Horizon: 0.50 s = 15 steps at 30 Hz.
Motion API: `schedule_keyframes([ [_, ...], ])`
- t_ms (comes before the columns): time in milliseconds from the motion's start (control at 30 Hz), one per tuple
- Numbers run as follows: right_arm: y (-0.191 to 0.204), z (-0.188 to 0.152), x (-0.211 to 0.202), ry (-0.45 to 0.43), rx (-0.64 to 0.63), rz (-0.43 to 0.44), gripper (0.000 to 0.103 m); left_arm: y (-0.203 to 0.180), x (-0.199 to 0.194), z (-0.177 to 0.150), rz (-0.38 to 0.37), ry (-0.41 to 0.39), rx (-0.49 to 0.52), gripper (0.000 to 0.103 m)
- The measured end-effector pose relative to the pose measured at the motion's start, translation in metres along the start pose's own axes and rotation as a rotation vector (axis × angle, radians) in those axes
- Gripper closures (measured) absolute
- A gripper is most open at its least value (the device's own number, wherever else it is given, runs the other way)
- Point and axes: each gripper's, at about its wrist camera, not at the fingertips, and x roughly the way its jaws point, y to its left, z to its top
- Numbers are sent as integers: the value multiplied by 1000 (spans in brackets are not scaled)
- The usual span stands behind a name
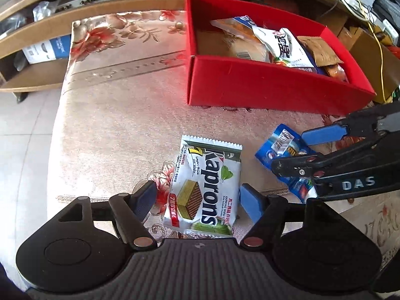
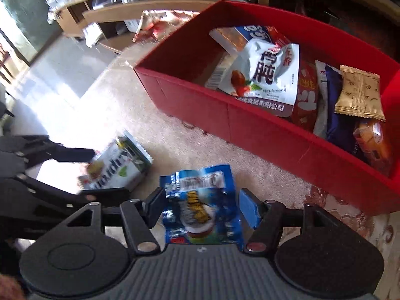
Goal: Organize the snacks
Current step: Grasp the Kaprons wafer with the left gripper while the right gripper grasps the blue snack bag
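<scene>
A white and green Kaprons wafer packet (image 1: 205, 187) lies flat on the floral tablecloth. My left gripper (image 1: 198, 201) straddles it, open, with a gap showing at the left pad. To its right a blue snack packet (image 2: 202, 210) lies crumpled on the cloth between the fingers of my right gripper (image 2: 202, 206), whose pads stand right at the packet's edges without clearly squeezing it. The right gripper (image 1: 300, 150) also shows in the left wrist view, around the blue packet (image 1: 282, 155). Behind both stands a red box (image 1: 250, 82) holding several snack bags (image 2: 262, 75).
The table's left edge (image 1: 60, 115) drops to a pale tiled floor (image 1: 22, 137). Wooden shelves (image 1: 37, 75) with boxes and clutter run behind the table. Yellow and white cables (image 1: 362, 7) hang at the far right behind the red box (image 2: 225, 115).
</scene>
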Motion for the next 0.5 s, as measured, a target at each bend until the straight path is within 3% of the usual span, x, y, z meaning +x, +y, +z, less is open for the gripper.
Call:
schedule_keyframes([
  [267,5,-6,-1,-9,-57,-20,39,-1,2,0,3,6,19,16],
  [500,1,-25,-8,-37,-78,-39,21,4,2,3,-1,-2,-15,14],
])
